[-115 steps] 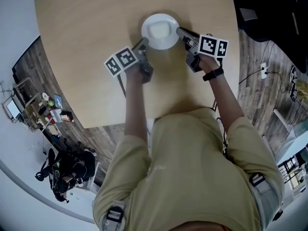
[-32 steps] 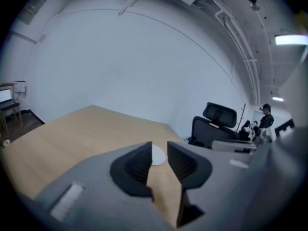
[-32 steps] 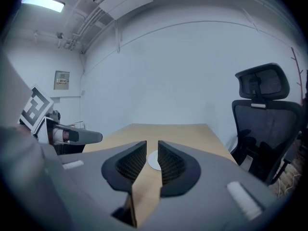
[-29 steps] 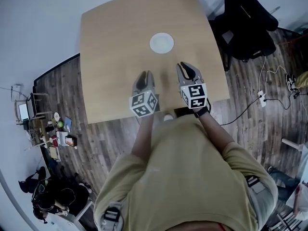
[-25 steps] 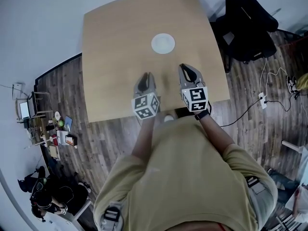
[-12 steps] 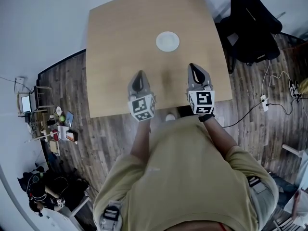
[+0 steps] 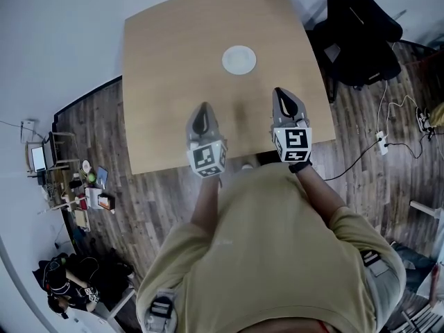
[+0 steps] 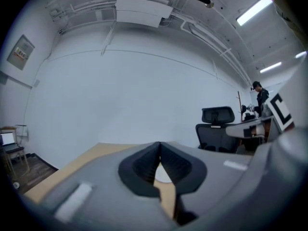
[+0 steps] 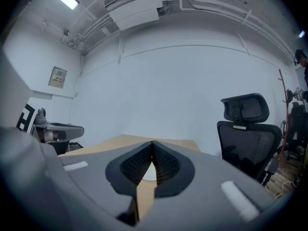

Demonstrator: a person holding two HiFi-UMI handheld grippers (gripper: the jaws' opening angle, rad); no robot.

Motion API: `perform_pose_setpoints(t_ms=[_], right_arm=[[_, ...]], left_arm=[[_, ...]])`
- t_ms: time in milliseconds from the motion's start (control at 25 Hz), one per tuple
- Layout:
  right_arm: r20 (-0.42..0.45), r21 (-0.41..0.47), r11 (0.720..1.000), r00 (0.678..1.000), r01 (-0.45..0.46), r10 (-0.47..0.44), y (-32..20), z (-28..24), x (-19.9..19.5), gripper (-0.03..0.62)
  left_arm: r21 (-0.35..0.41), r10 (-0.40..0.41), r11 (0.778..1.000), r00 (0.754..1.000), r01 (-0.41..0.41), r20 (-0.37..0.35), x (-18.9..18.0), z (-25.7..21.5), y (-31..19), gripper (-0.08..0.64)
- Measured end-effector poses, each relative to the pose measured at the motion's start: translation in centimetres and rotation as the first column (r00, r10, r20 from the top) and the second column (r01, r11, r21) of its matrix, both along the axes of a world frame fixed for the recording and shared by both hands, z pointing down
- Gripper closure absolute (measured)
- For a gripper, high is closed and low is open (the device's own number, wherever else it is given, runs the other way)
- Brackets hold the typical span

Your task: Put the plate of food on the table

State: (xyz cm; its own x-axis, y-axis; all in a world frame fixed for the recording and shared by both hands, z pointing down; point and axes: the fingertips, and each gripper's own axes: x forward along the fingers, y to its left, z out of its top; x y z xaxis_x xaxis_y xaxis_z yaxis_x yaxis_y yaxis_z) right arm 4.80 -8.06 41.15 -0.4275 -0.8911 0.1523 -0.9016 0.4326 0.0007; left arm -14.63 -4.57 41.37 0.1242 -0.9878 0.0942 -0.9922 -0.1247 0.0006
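The white plate [image 7: 238, 60] rests on the light wooden table [image 7: 173, 61], near its middle, with no gripper touching it. My left gripper [image 7: 202, 114] hovers over the table's near edge, well short of the plate, jaws shut and empty. To its right, my right gripper [image 7: 284, 96] is held at about the same distance from the plate, also shut on nothing. In the left gripper view the pads [image 8: 147, 166] meet, and a sliver of the plate [image 8: 164, 175] shows beyond them. In the right gripper view the pads [image 9: 166, 166] touch, with the plate [image 9: 147, 171] seen past them.
A black office chair [image 7: 357, 30] stands at the table's right side, also as a chair [image 9: 249, 131] in the right gripper view. Cables and a power strip [image 7: 380, 141] lie on the wooden floor to the right. Cluttered stands and gear [image 7: 73, 189] sit at the left.
Both grippers let go of the plate, drew back toward the table's near edge and closed their jaws. The plate stays where it was set. The head has risen, widening the view.
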Motion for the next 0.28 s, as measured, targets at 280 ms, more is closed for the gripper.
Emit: perform_pose_setpoints(t_ms=[280], right_arm=[[-0.034, -0.006, 1.0, 0.999, 0.028, -0.028, -0.6, 0.3, -1.0, 0.588]], left_arm=[[-0.036, 0.001, 0.999, 1.0, 0.0, 0.013, -0.5, 1.1, -0.8, 0.56]])
